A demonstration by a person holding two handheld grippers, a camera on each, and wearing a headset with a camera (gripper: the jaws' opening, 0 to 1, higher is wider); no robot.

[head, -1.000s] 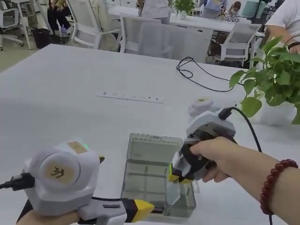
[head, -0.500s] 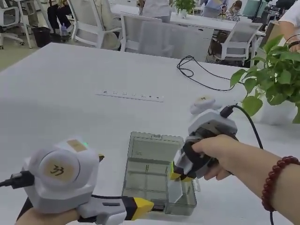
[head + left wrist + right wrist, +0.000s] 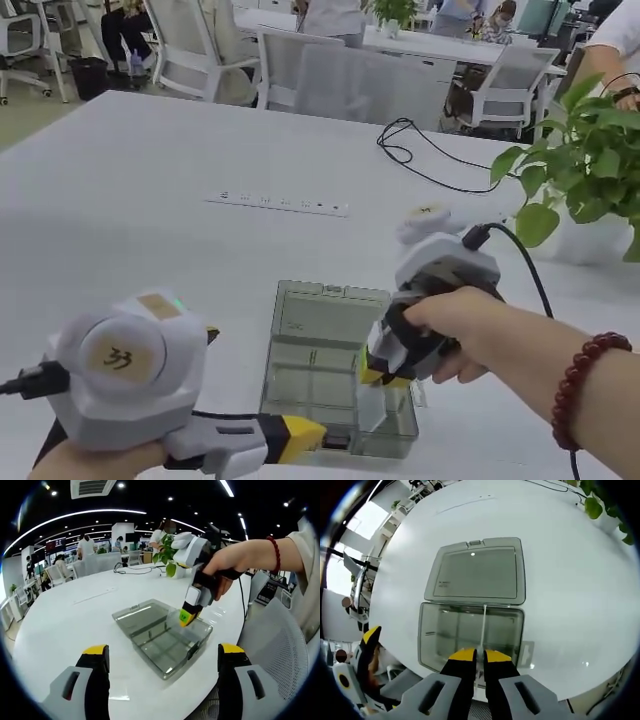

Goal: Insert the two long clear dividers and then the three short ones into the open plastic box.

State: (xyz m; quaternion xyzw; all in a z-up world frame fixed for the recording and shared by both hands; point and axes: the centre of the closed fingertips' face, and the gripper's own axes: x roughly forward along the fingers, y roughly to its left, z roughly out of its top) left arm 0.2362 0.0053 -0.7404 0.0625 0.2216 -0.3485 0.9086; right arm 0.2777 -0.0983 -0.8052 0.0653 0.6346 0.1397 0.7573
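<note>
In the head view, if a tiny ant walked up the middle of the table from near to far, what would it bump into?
box → power strip → chairs beyond the table's far edge

The clear box (image 3: 315,320) is smoky grey, the table (image 3: 150,200) white — left gripper (image 3: 300,438) and right gripper (image 3: 475,655) white with black, yellow-tipped jaws.

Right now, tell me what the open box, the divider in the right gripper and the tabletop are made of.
Box: likely hard clear plastic, smoky-tinted, glossy; the white beneath shows through.
Divider, pinched by the right gripper: thin clear plastic sheet, apparently, near invisible edge-on.
Tabletop: smooth white, faint sheen; laminate or painted board, unclear.
</note>
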